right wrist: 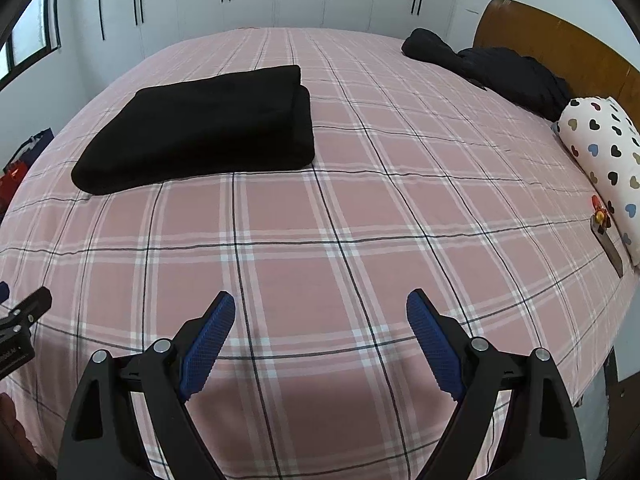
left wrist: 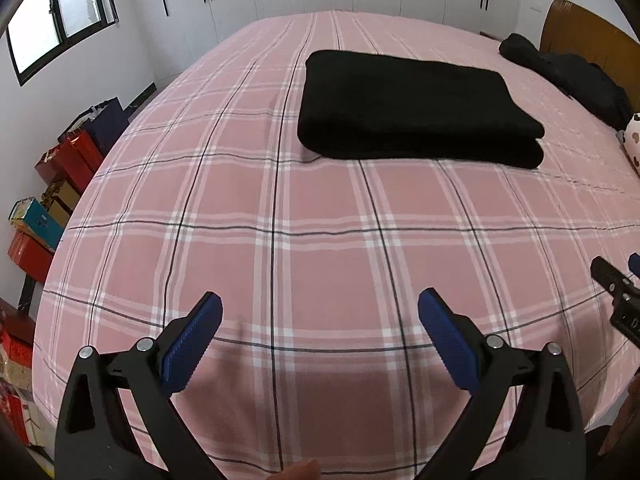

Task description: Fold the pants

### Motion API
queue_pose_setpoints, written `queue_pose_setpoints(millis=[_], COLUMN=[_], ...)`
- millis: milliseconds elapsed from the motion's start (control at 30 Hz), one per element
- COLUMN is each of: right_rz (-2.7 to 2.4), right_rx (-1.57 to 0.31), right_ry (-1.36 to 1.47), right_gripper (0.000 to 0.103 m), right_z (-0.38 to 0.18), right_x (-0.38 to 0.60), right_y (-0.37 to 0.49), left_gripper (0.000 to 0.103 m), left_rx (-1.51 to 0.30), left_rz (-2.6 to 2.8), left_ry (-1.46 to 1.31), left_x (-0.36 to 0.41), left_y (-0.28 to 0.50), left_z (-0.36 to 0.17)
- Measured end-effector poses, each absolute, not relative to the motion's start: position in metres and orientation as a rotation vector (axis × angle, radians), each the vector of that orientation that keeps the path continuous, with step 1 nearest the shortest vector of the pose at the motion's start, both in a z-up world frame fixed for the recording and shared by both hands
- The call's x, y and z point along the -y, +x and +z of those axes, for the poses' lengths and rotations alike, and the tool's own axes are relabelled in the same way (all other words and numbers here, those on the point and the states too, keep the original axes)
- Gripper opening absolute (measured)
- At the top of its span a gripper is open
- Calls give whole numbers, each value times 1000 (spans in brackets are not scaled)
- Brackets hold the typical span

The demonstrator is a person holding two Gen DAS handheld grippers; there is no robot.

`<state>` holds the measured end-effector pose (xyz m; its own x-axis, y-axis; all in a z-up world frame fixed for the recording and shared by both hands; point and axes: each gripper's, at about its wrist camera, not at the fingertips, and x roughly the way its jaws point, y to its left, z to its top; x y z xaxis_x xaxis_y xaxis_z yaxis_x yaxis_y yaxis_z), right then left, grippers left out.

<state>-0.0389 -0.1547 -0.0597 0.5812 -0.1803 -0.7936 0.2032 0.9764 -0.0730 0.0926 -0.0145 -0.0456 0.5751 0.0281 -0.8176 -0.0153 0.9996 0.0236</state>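
The black pants lie folded into a flat rectangular stack on the pink plaid bedspread, well ahead of both tools and touching neither. Both the left gripper and the right gripper hover over bare bedspread near the front edge of the bed, jaws spread wide and holding nothing. In the left wrist view the stack sits ahead and slightly right; in the right wrist view it sits ahead and to the left. The stack therefore lies between the two lines of sight, somewhat closer to the left gripper. Its long axis runs across the bed, left to right. Doubled edges show at its right end. Judged from this layout, folding appears largely complete.
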Motion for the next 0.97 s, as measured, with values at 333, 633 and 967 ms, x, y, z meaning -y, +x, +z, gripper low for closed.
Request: queue_pose_setpoints(millis=[333, 633, 967], right_rz=[-211, -209, -212], right_rx=[-925, -927, -921], right_ry=[27, 42, 47], right_gripper=[85, 85, 86], right_z=[-60, -60, -58], right_x=[155, 153, 153], right_y=[-38, -40, -41], left_gripper=[96, 98, 98], left_rx=[-932, -863, -904], left_rz=[24, 82, 82], left_ry=[-7, 43, 42], left_x=[16, 24, 19], left_y=[90, 82, 88], left_z=[-42, -40, -43])
